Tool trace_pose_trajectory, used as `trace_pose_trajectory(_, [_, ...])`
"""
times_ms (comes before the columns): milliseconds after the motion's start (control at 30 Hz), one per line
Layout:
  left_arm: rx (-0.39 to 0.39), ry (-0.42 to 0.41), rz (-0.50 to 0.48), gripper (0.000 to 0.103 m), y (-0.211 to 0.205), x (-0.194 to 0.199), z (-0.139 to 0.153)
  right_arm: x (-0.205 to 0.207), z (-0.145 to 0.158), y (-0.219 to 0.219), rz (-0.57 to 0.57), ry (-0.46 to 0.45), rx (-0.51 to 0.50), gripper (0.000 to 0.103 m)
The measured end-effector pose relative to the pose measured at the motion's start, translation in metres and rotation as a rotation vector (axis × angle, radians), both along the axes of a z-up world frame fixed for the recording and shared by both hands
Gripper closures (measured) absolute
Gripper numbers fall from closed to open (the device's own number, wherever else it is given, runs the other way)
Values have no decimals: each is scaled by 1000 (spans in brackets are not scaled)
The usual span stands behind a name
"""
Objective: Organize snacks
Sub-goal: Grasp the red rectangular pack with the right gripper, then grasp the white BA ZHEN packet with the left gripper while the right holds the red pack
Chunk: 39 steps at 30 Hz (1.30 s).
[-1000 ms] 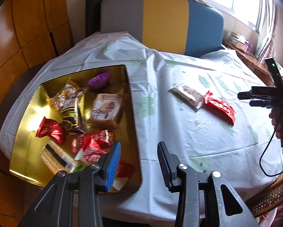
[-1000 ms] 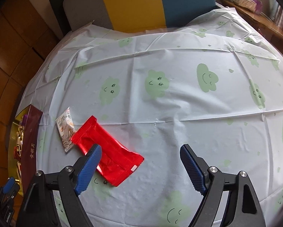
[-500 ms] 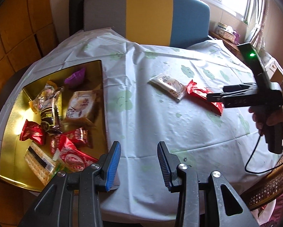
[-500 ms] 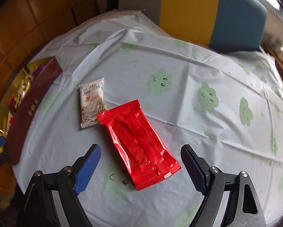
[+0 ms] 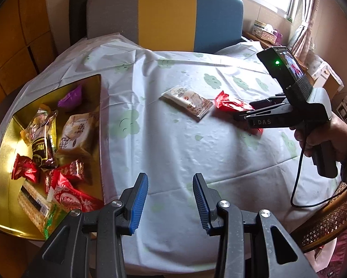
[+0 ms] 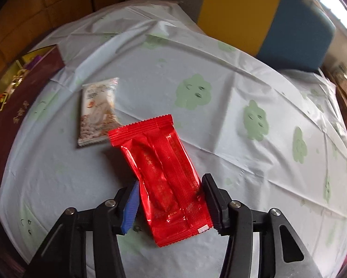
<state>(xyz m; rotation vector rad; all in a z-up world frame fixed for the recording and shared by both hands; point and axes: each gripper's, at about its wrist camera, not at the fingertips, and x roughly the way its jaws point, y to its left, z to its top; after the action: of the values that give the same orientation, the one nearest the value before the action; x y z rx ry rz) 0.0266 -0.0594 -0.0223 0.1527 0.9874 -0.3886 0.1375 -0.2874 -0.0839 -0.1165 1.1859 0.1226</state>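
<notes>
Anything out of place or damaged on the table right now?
Nothing damaged or spilled. Two snacks lie outside the gold tray: the white packet loose on the tablecloth, and the red packet, which the right gripper has just been closing on; its pads touch the wrapper's sides.

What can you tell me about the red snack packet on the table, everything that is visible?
The red snack packet is a long, flat pouch of shiny, crinkled foil-like film, with crimped zigzag ends, a seam along its length and small printed text. It looks sealed. It lies on the white tablecloth, its far corner beside or just over a pale snack packet. The right gripper has just been closing: its jaws now press on both long edges of the packet's near half.
</notes>
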Motion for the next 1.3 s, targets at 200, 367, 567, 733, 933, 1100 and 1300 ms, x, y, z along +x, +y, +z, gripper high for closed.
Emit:
trace_pose_trajectory(200, [-4, 4, -30, 62, -17, 15, 1, 5, -4, -17, -75, 61, 71, 47])
trace_pose_trajectory(367, [-35, 52, -9, 62, -28, 36, -6, 3, -6, -12, -58, 43, 36, 47])
trace_pose_trajectory(567, [-125, 142, 42, 62, -37, 69, -13, 2, -10, -9, -98, 58, 28, 33])
trace_pose_trajectory(733, [-182, 178, 95, 62, -42, 99, -18, 6, -9, -13, -93, 75, 33, 36])
trace_pose_trajectory(933, [-209, 211, 174, 62, -50, 136, -27, 7, -7, -8, -73, 70, 13, 39])
trace_pose_trajectory(1100, [-208, 230, 205, 60, -62, 158, -35, 8, -6, -4, -70, 71, 5, 38])
trace_pose_trajectory(1300, [-212, 263, 243, 48, -75, 178, -50, 7, -5, 3, -59, 68, -13, 37])
